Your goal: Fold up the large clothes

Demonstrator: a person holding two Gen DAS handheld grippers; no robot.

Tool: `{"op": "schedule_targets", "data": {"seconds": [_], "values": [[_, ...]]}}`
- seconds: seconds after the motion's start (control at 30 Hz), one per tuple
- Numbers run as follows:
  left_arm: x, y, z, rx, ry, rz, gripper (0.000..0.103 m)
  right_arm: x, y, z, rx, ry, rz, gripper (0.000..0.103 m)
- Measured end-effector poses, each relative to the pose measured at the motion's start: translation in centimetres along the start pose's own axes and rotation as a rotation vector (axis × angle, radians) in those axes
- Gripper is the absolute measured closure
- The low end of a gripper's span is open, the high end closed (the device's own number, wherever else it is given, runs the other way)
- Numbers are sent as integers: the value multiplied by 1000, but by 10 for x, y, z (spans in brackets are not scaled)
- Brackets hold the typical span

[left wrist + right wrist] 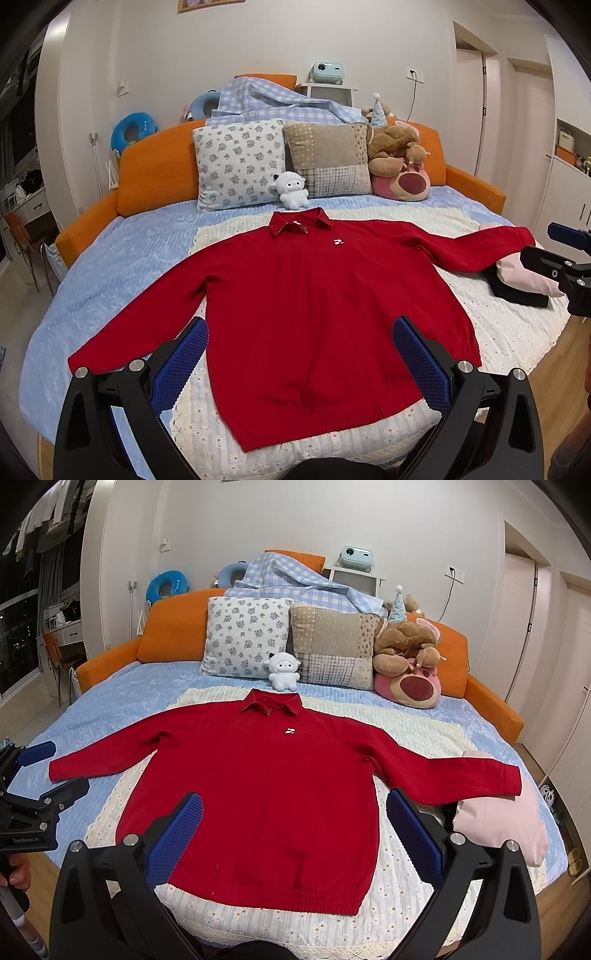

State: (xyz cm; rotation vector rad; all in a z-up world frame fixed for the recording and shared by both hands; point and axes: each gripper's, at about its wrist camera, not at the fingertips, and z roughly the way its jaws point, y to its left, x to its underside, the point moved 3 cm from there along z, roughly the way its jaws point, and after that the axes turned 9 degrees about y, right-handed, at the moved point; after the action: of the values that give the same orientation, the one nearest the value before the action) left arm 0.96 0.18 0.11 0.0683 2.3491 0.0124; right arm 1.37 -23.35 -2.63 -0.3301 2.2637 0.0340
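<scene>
A bedroom in a home is shown. Most of the view is taken up by a large bed [110, 709] with a light blue cover and an orange upholstered headboard [173, 627]. A floral pillow [245, 642] and a patchwork pillow [332, 650] are propped against the headboard, with a small white plush toy [282, 672] between them and a brown plush bear [406, 644] set on a pink plush cushion [410, 688] at the right. A checked blue quilt [295, 583] is heaped behind the pillows, and a small projector [356, 557] is seen on a white shelf at the far wall. Closet doors [517, 602] are seen at the right, a desk and chair [59, 642] by a dark window at the left.
</scene>
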Motion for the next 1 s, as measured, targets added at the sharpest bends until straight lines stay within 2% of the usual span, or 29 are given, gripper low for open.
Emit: {"op": "schedule_targets", "data": {"seconds": [0.33, 0.6, 0.73, 0.83, 1.0], "values": [[-2, 5, 3, -1, 8, -23, 2, 1, 1, 0, -1, 3, -2, 4], [-4, 34, 12, -5, 16, -89, 2, -8, 16, 15, -14, 16, -17, 4], [3, 62, 20, -20, 12, -136, 2, -18, 23, 23, -59, -23, -16, 5], [6, 87, 27, -41, 7, -191, 2, -26, 34, 27, -98, -98, -38, 5], [18, 146, 51, -25, 43, -348, 2, -40, 59, 48, -116, -98, -72, 5]]}}
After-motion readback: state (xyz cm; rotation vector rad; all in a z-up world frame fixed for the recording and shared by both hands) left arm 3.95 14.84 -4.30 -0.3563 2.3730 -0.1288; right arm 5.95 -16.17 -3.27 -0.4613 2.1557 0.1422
